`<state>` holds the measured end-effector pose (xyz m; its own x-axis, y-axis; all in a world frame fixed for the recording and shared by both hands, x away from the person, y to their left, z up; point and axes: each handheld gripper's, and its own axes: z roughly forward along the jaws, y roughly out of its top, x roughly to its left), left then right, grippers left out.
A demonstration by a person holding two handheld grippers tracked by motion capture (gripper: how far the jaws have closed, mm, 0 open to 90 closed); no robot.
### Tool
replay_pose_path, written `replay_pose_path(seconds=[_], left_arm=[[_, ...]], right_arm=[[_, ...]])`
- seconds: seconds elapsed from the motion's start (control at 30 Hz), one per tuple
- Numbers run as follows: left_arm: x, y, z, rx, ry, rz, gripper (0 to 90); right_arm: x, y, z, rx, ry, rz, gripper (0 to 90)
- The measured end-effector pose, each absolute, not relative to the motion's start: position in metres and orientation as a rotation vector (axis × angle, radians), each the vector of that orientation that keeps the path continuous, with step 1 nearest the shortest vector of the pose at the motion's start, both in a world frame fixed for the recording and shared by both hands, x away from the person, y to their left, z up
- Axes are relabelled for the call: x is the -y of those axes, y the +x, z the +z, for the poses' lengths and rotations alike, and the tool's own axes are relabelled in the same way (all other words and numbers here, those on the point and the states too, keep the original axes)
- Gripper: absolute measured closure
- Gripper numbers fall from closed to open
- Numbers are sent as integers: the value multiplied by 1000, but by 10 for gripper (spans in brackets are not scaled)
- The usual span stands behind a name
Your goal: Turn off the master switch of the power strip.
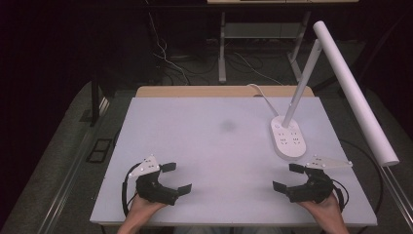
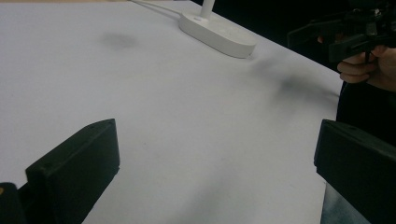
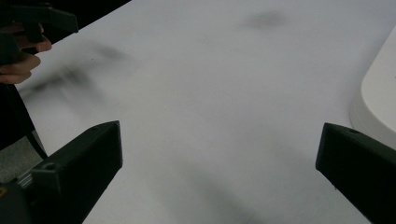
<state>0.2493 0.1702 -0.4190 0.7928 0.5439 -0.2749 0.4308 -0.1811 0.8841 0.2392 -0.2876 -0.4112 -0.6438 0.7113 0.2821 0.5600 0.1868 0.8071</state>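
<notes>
Hands at bottom edge | left gripper [image 1: 169,177] spread wide, empty, lower left | right gripper [image 1: 289,176] spread wide, empty, lower right | lamp base [image 1: 288,138] just above right gripper, long axis up-frame; right nearer
</notes>
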Motion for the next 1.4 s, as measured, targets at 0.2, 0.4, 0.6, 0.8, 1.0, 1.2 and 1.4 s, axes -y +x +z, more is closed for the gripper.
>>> replay_pose_path(seconds=[0.2,0.4,0.6,0.8,1.0,1.2,1.4], left_arm=[[-171,249,-418,-746,1811,123,0],[-171,249,-419,-750,1812,125,0],[-172,249,-418,-749,1813,127,0],[-172,248,-418,-748,1813,129,0],[-173,248,-418,-749,1813,132,0],[-173,248,-419,-754,1810,130,0],[-174,248,-419,-758,1805,128,0]], right_arm=[[288,239,-411,-2288,1236,1446,1],[288,238,-411,-2293,1230,1440,1],[289,238,-411,-2293,1238,1434,1],[288,238,-411,-2299,1237,1414,1],[287,239,-411,-2310,1241,1407,1],[285,239,-410,-2325,1242,1383,1],[284,242,-402,-2319,1226,1378,1]])
